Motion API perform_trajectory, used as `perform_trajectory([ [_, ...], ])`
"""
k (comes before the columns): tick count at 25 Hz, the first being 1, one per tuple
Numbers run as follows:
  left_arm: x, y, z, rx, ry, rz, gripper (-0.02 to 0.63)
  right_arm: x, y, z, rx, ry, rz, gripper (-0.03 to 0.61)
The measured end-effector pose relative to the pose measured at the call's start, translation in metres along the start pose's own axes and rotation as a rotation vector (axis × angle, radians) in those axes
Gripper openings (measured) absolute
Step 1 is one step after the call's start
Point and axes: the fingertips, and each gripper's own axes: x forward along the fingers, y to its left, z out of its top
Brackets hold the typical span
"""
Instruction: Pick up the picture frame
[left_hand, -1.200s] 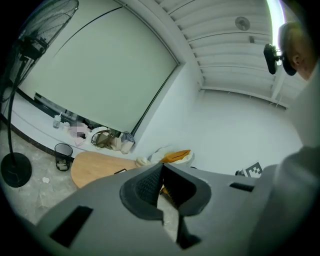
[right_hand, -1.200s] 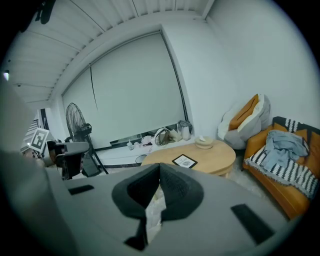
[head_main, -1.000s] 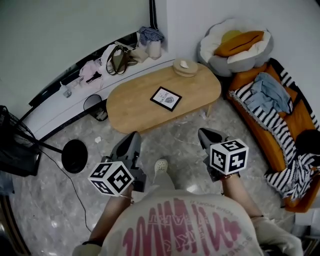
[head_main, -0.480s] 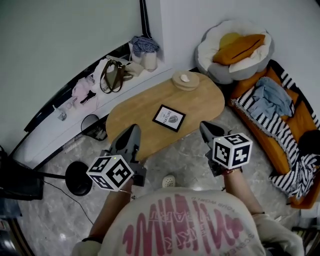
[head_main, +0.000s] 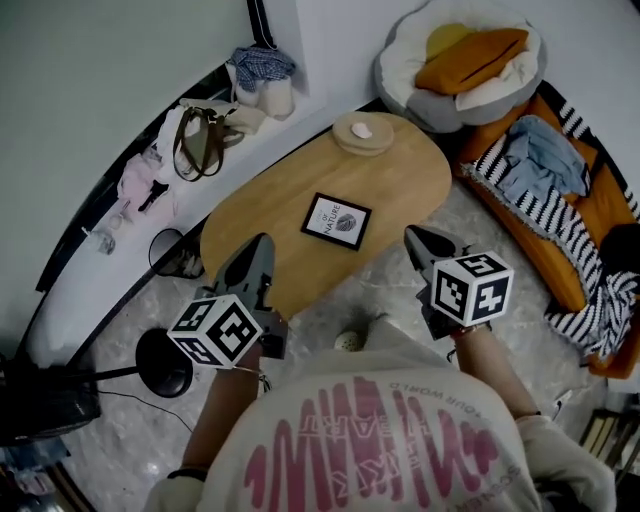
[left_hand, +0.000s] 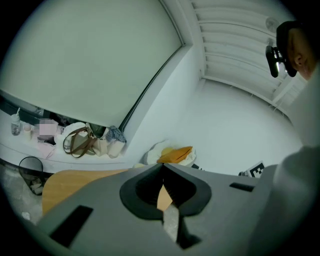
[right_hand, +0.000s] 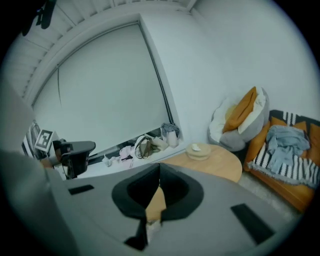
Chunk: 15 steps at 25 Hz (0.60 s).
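**A:** How are the tools held, and where is the picture frame (head_main: 337, 220) found?

**B:** The left gripper (head_main: 257, 247) and the right gripper (head_main: 421, 241) are both seen clenched on nothing, jaws pressed together. The frame is laid flat near the middle of the wooden table (head_main: 405, 185), untouched, beyond both grippers.

**A:** What might go wrong?

**B:** If the jaws are not parted first, the frame would likely be shoved across the smooth top rather than gripped. If only one edge is pinched, it could tilt and be dropped.

**A:** Can any writing be read?

**B:** "NATURE" is read on the framed print; the smaller line above it cannot be made out. The lettering on the shirt (head_main: 380, 440) is seen upside down and is left unread
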Motion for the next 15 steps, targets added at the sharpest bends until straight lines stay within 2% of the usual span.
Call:
perform_trajectory([
  [5, 0.028, 0.027, -0.041, -0.05, 0.121, 0.023, 0.003, 0.038, -0.024, -0.032, 0.166, 0.079, 0.005, 0.005],
  [9, 0.051, 0.049, -0.071, -0.064, 0.206, 0.071, 0.003, 0.07, -0.037, -0.056, 0.188, 0.162, 0.02, 0.005],
  [15, 0.092, 0.083, -0.089, -0.129, 0.226, 0.148, 0.003, 0.126, -0.066, -0.068, 0.219, 0.254, 0.068, 0.005],
])
